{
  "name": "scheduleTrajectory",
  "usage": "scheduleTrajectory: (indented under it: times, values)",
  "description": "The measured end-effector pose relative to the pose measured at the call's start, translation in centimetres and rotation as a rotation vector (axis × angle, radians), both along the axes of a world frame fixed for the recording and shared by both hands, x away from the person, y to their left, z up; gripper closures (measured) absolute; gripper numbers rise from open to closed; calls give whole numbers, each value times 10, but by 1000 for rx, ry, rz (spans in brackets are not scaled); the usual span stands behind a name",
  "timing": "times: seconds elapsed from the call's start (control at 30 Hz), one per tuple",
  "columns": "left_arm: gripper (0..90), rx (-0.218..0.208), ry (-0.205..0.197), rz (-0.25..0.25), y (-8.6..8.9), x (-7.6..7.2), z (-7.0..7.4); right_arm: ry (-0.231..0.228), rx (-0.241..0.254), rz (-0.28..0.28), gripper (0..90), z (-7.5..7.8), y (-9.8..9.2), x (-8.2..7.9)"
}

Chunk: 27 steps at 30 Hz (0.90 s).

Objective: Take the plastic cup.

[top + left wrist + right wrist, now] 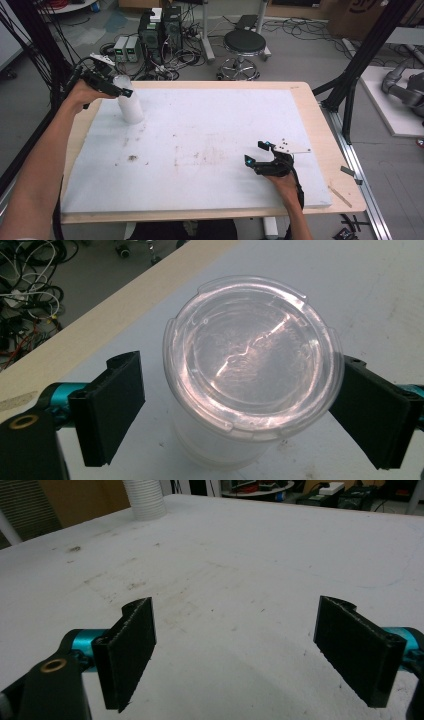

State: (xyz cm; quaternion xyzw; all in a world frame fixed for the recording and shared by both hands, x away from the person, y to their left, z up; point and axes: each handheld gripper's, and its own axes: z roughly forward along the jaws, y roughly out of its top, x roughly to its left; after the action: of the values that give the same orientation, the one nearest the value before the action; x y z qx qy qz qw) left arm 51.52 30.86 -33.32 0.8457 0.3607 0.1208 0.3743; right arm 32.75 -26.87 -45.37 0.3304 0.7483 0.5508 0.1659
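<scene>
High view: your left gripper (121, 91) is at the far left corner of the surface (210, 150), level with the top of a clear plastic container (129, 102) that stands upright on the white mat. The fingers reach across the container's upper part; from here you cannot tell whether they touch it. Your right gripper (257, 153) hovers low over the near right part of the mat, well apart from the container, fingers spread wide with nothing between them. A round black stool (244, 45) stands on the floor beyond the far edge.

Left gripper view: your fingers (112, 405) stand wide on either side of the container's clear lid (252, 357). A gap shows at the left finger; the right finger sits just beside the lid rim, contact uncertain.

Right gripper view: your fingers (127, 647) are wide apart over the bare, smudged mat. The container's ribbed base (145, 499) appears at the far top left.
</scene>
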Motion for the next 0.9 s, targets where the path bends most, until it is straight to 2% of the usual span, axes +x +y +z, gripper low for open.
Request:
scheduleTrajectory:
  times: [0.3, 0.43, 0.5, 0.9]
  values:
    - [148, 13, 23, 13, -2, 1, -2, 1, 1, -1, 169, 0, 0, 1]
    - [157, 11, 22, 16, -3, 1, -2, 4, 2, 0, 169, 0, 0, 0]
    - [202, 12, 22, 4, -3, 2, -2, 5, 2, 0, 169, 0, 0, 0]
    - [276, 21, 22, 0, -6, 1, -3, 4, 0, -2, 169, 0, 0, 0]
